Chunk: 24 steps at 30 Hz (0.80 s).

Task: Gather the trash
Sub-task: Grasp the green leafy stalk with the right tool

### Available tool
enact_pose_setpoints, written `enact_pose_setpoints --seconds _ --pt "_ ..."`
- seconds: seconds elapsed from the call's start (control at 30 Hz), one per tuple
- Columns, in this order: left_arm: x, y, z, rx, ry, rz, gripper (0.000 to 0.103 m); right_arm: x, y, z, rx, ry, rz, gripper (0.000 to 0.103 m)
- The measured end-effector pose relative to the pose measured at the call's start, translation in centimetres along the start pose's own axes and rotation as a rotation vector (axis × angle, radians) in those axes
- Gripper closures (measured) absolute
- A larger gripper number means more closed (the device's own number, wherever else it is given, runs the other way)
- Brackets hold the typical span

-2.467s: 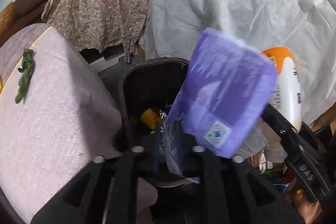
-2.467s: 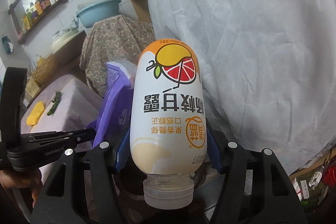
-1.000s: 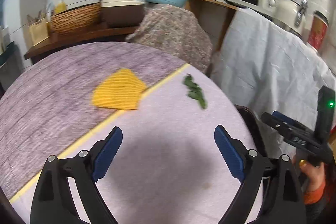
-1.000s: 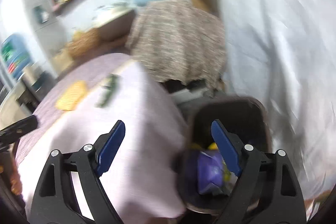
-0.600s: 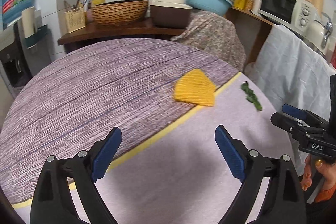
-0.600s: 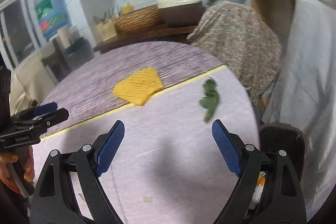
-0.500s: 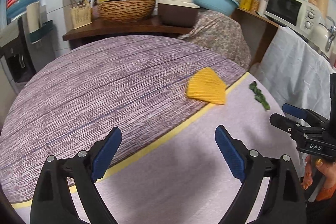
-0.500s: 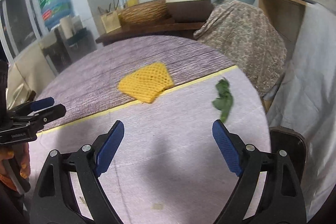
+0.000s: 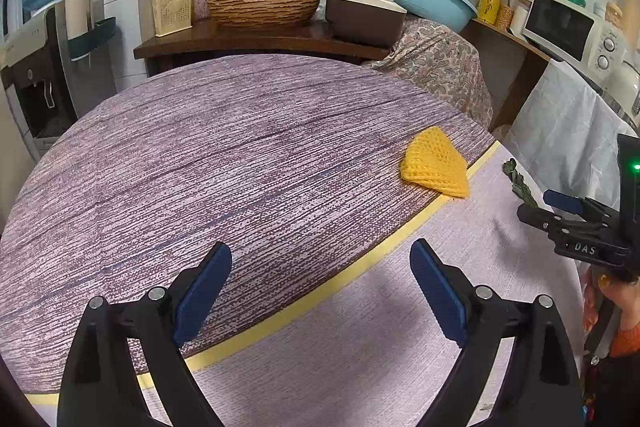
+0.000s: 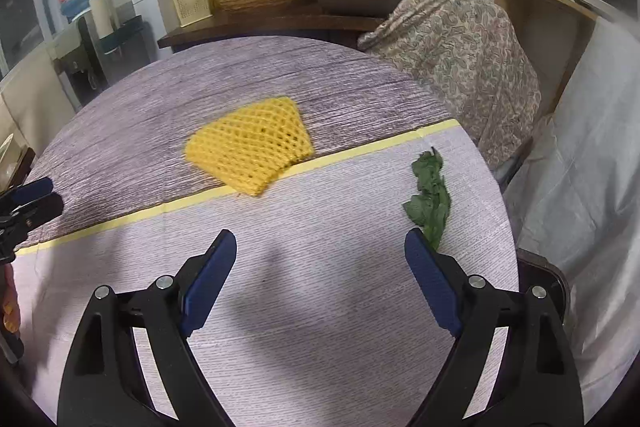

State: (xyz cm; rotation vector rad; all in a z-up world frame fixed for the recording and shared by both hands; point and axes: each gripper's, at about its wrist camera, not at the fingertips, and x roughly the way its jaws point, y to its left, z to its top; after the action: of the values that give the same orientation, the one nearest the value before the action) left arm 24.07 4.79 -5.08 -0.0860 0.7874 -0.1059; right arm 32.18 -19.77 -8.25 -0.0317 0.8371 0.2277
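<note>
A yellow foam fruit net [image 10: 250, 145] lies on the purple table across a yellow tape line [image 10: 120, 221]; it also shows in the left wrist view [image 9: 434, 163]. A green leaf scrap [image 10: 430, 199] lies to its right near the table edge, and shows in the left wrist view [image 9: 520, 183]. My right gripper [image 10: 320, 267] is open and empty above the table, the leaf just beyond its right finger. My left gripper [image 9: 320, 279] is open and empty over the table's near left part. The dark trash bin's rim [image 10: 556, 287] shows at the right, below the table edge.
A white cloth-covered unit [image 10: 592, 167] and a patterned cloth-covered object [image 10: 460, 35] stand right of the table. A wooden counter behind holds a basket basin [image 9: 264, 5], a brown pot [image 9: 364, 13] and a blue bowl [image 9: 434, 1]. A water dispenser [image 9: 44, 39] stands at the left.
Both grippers let go of the purple packet and the bottle at the bin, opened, and swung up and left over the table. Since half a second ago both views shifted slightly left.
</note>
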Motion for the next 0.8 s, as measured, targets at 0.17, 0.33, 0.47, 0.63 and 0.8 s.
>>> enact_pose_setpoints --seconds 0.17,0.33,0.47,0.63,0.8 --pt "0.4 -0.4 0.0 0.004 0.005 -0.014 0.014 1.4 -2.3 0.4 0.054 0.025 -0.011 0.018" --pt "0.9 -1.2 0.1 0.016 0.013 -0.021 0.014 2.3 -3.3 0.6 0.072 0.008 -0.076 0.018" --pt "1.3 -1.8 0.1 0.026 0.019 -0.031 0.014 3.1 -4.2 1.2 0.070 0.019 -0.166 0.018" --pt "2.3 -3.0 0.4 0.032 0.036 -0.053 0.014 4.9 -5.5 1.7 0.069 0.058 -0.144 0.038" --pt "3.4 -4.8 1.1 0.057 0.038 -0.066 0.014 5.3 -6.2 1.8 0.101 0.039 -0.117 0.071"
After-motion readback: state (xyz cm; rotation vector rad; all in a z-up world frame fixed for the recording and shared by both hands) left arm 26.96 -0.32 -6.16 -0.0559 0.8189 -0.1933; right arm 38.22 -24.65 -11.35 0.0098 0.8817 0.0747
